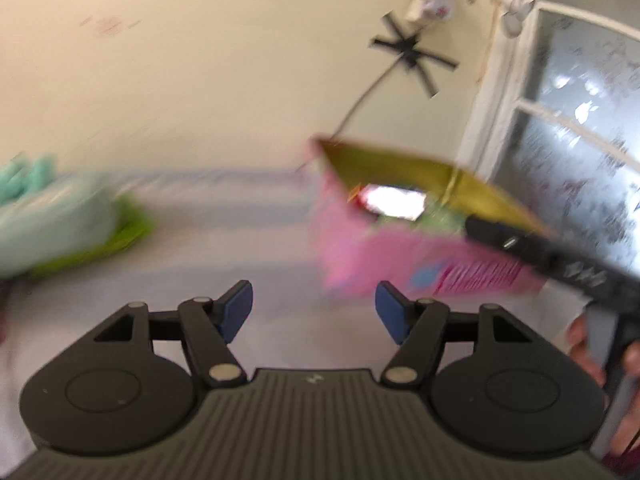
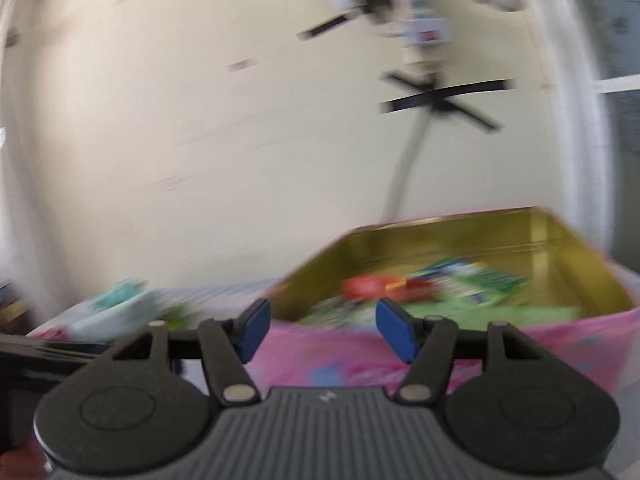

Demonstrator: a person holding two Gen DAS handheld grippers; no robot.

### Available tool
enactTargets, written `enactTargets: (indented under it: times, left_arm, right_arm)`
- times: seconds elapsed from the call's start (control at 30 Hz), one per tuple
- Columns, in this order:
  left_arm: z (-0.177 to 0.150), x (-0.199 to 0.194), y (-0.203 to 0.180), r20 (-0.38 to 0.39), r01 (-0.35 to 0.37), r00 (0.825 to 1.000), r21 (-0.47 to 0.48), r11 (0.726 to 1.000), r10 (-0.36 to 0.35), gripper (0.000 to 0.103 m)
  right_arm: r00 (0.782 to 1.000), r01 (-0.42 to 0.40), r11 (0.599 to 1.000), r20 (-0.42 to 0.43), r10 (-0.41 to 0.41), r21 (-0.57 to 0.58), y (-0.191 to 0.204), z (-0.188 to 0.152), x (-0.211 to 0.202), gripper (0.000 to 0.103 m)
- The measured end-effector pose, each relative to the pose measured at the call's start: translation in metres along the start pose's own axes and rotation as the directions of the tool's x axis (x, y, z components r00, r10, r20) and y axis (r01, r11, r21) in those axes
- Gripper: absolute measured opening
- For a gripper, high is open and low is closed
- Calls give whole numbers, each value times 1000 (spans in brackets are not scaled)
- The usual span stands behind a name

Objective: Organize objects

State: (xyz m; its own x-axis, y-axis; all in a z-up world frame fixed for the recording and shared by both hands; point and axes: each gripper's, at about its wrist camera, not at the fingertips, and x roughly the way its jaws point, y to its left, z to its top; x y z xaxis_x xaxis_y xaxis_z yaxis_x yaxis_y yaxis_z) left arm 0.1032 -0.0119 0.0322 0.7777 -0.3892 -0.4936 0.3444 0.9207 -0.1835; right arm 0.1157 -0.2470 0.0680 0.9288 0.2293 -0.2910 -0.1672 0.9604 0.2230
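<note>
Both frames blurring; left gripper (image 1: 314, 312) is hovering with jaws wide, gripping nothing, pink tin box (image 1: 400, 268) sitting ahead-right of it. Right gripper (image 2: 319, 330) is also gaping wide and unloaded, the tin's gold interior showing green and red packets (image 2: 460, 284) just ahead. Teal items (image 1: 48, 208) are lying far left.

Pale surface (image 1: 224, 216) with pink tin box (image 1: 360, 256) and teal-green bundle (image 1: 52, 232)
</note>
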Motion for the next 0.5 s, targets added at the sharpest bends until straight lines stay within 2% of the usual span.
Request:
enactTargets:
  times: [0.07,0.13,0.17,0.23,0.3,0.37,0.43,0.5]
  left_arm:
    - [-18,-10,18,-51,-52,997,-7,999,52,70]
    - [-34,-18,35,-91,-99,991,-14,995,97,69]
    - [-39,-27,38,-69,-107,992,-4,994,106,71]
    - [-45,-44,53,-79,-138,988,-33,990,135,73]
    - [-49,-64,72,-72,-137,989,-87,987,130,73]
    - [-51,-87,96,-39,-181,983,-132,975,178,73]
    - [-48,-109,121,6,-256,965,-162,953,261,73]
    - [-44,-124,144,43,-335,936,-189,923,349,73]
  right_arm:
    - [995,-75,997,-60,74,-8,17,-9,3,62]
    - [979,-150,989,-136,149,7,32,-20,13,62]
    - [968,-175,985,-180,175,16,40,-25,20,62]
    - [934,-215,976,-288,212,21,57,-35,37,61]
    - [900,-272,962,-350,260,15,75,-41,48,60]
    - [882,-311,950,-376,284,-11,93,-41,56,58]
    - [870,-356,934,-379,316,-40,114,-38,65,47]
    - [854,-411,910,-374,361,-60,137,-32,82,44]
